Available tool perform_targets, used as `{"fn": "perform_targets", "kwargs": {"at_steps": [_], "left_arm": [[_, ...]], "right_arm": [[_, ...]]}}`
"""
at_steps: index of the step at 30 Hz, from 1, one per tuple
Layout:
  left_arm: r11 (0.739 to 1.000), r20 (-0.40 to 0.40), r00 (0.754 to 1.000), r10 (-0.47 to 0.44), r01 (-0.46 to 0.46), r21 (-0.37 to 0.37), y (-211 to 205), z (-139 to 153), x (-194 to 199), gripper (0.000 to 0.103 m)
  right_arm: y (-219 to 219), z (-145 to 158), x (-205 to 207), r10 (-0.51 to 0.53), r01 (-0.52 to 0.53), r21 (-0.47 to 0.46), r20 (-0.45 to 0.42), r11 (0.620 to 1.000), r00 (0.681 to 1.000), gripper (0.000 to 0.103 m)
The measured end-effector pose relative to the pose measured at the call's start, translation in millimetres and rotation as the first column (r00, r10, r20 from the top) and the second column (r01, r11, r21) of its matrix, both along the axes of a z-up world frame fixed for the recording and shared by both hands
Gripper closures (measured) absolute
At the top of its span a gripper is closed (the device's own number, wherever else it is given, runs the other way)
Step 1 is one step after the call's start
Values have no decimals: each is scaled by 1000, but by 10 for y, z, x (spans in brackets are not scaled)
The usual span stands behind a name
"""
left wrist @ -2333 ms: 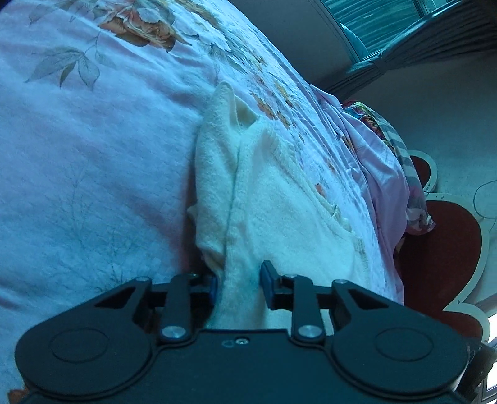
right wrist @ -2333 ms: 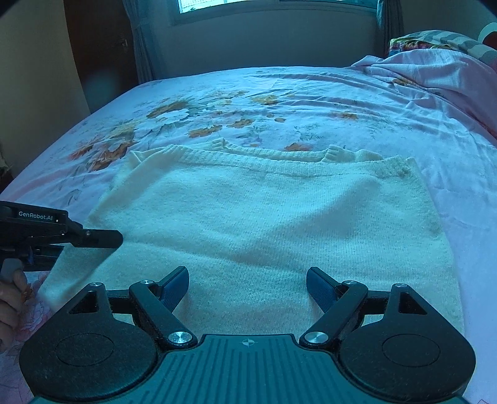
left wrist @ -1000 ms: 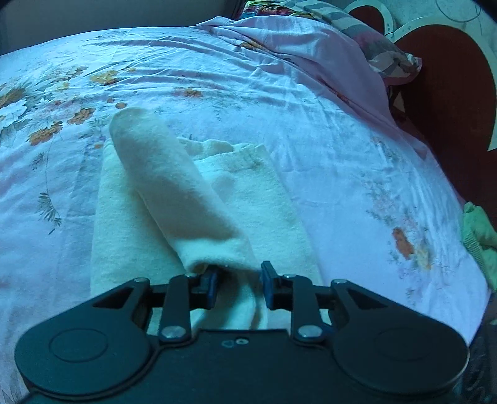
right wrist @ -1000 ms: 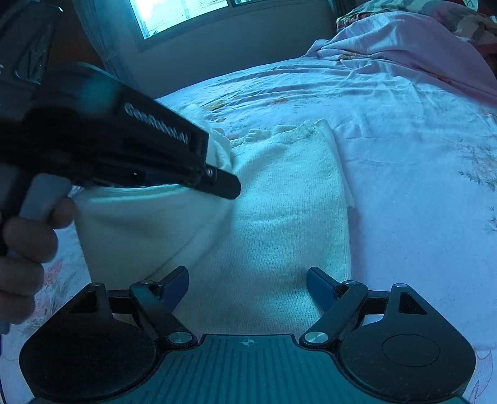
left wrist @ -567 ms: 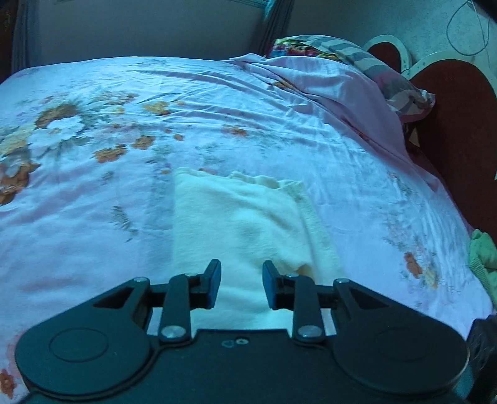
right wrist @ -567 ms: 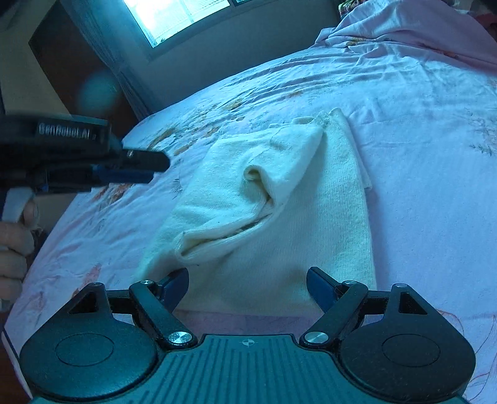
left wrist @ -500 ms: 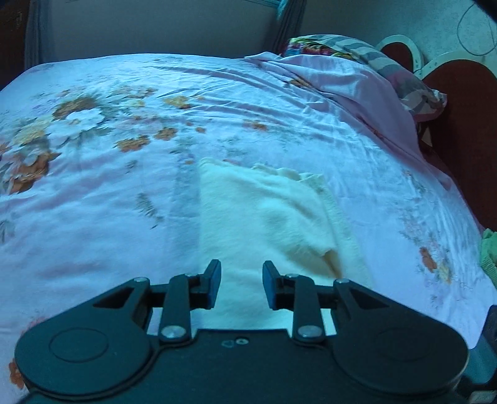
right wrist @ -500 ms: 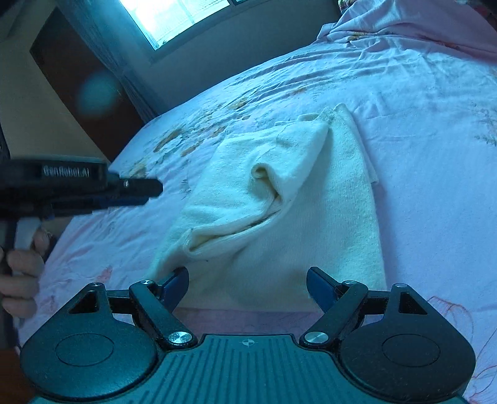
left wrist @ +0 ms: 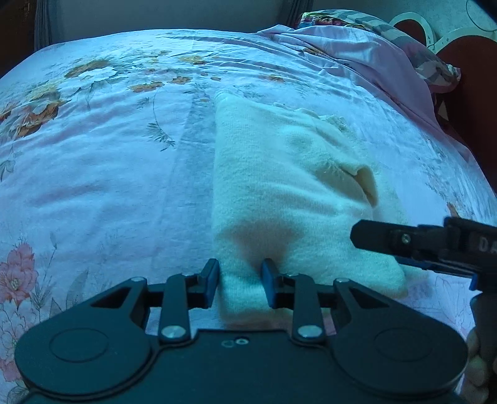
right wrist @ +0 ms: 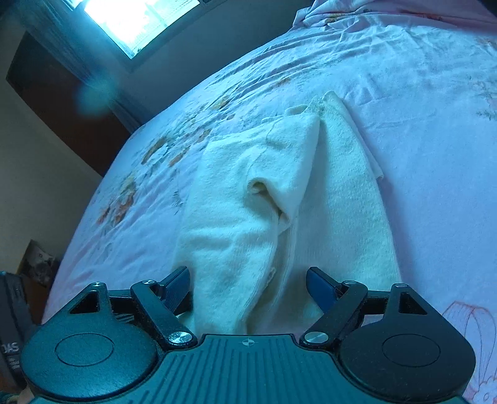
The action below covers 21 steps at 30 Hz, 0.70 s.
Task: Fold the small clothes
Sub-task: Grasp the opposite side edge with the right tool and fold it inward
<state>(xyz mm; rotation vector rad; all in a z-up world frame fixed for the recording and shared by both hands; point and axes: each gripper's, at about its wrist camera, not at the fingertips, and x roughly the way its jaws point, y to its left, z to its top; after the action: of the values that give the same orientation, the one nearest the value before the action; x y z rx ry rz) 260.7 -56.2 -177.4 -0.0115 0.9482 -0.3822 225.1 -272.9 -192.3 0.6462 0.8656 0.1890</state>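
A cream knitted sweater lies folded lengthwise on the floral pink bedsheet, one sleeve laid over its top. My left gripper sits at the sweater's near left corner, its narrowly parted jaws around a bunch of the hem. My right gripper is open wide over the near hem of the sweater, fabric between its fingers. The right gripper also shows in the left wrist view, low at the sweater's near right edge.
A crumpled pink blanket and patterned pillow lie at the head of the bed by a red headboard. A window and a dark wall panel are beyond the bed's far side.
The left gripper has let go of the sleeve, which now lies across the sweater, and has moved down onto the near hem. The right gripper has moved closer over the hem.
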Motion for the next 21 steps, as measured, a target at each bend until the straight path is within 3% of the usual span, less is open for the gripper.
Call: {"fn": "perform_targets", "kwargs": {"at_steps": [1,4,8,13,15,17,21], "left_arm": [[1000,-6,1000,3,-3,-10,20,-4,2,76],[1000,-14,1000,5,-5,-26,49,-16,10,76],[1000,-18,1000,1,-1,-31,49,-19,20,75],[998,-25,1000,5,-6,-59,89,-45,32,74],[997,-28,1000,6,-8,-70,108,-51,36,74],[996,-36,999,8,-11,-83,125,-54,43,74],[996,-39,999,6,-10,-92,136,-60,57,74]], "right_arm": [[1,-11,57,-12,12,-17,1,1000,1000,22],[-5,-38,242,-39,40,-65,6,997,999,51],[26,-137,499,-62,59,-102,-34,993,997,52],[58,-104,649,-49,47,-103,-16,994,999,53],[100,-80,644,-27,27,-117,5,993,1000,64],[102,-92,634,-25,26,-140,11,990,1000,67],[-56,-185,713,-69,69,-50,-6,996,998,67]]}}
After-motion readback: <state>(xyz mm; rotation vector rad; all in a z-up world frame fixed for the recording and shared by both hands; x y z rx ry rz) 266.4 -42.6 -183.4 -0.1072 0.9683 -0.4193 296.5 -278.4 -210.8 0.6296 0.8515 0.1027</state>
